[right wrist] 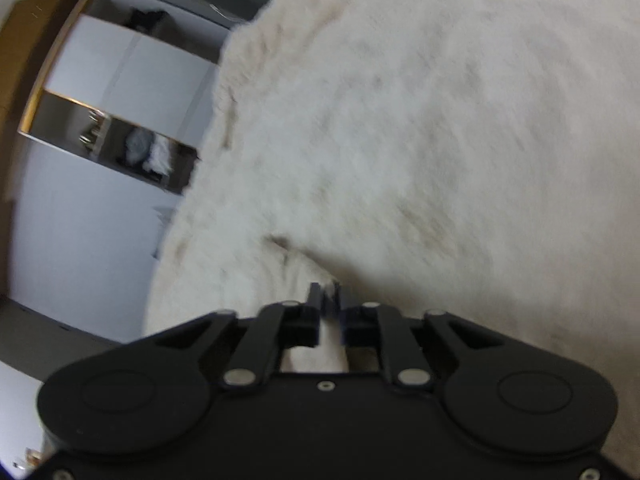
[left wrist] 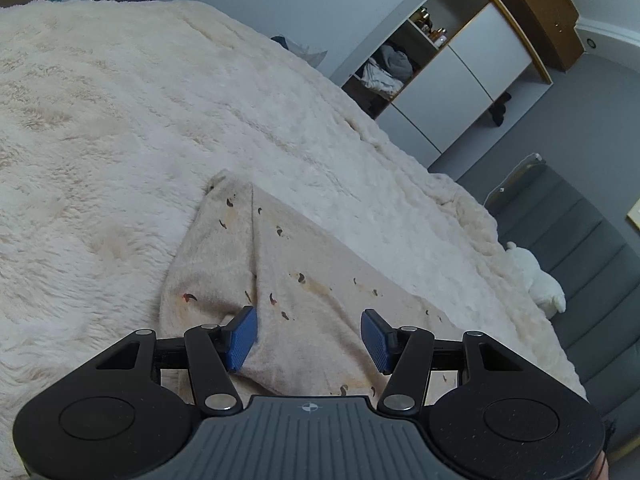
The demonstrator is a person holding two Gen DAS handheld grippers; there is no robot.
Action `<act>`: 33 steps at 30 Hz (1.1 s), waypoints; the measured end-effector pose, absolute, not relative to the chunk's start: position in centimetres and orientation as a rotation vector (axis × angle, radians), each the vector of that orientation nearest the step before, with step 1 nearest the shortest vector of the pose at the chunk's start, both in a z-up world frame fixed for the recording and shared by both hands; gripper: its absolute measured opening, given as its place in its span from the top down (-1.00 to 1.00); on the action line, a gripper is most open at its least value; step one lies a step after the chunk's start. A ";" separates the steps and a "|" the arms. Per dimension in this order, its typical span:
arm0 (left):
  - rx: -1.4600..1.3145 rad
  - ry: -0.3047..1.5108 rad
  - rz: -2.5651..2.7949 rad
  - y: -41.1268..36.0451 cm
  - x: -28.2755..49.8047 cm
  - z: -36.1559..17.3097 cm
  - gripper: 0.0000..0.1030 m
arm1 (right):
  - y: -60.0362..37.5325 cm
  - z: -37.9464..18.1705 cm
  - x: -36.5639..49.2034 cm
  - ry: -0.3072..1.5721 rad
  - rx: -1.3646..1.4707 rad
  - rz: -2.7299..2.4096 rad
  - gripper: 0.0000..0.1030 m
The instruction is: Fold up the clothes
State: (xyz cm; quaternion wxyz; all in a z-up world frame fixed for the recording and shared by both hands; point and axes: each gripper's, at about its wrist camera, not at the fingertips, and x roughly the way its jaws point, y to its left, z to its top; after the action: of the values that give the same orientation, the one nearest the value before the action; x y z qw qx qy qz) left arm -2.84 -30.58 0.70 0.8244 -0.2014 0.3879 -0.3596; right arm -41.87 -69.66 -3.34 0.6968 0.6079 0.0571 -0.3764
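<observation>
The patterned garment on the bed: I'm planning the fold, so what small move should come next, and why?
Probably lower the left hand-held gripper and close it on the patterned garment. Its blue pads stand apart over the cloth, while the right hand-held gripper already looks pinched on pale fabric.

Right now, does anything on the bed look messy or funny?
Yes. The spotted cloth isn't flat: a raised crease runs down it and its far corner is bunched up on the fluffy blanket. The right wrist view is too blurry to judge more.
</observation>
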 end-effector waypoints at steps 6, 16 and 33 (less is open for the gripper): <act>-0.435 0.823 -0.765 -30.4 -3.0 0.9 0.01 | -65.8 -4.8 -41.5 0.168 1.437 -0.768 0.35; -0.427 0.815 -0.749 -29.8 -3.3 1.3 0.01 | -64.9 -4.6 -40.9 0.124 1.447 -0.792 1.00; -0.361 0.817 -0.563 -25.7 -2.5 2.2 -0.29 | -54.2 3.7 -38.2 0.365 0.969 -0.710 0.51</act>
State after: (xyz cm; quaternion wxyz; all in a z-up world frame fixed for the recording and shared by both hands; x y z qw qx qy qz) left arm -2.55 -25.66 2.17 0.8638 -0.1722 0.3897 -0.2688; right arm -38.22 -54.17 3.73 0.8094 0.4532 0.1710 -0.3321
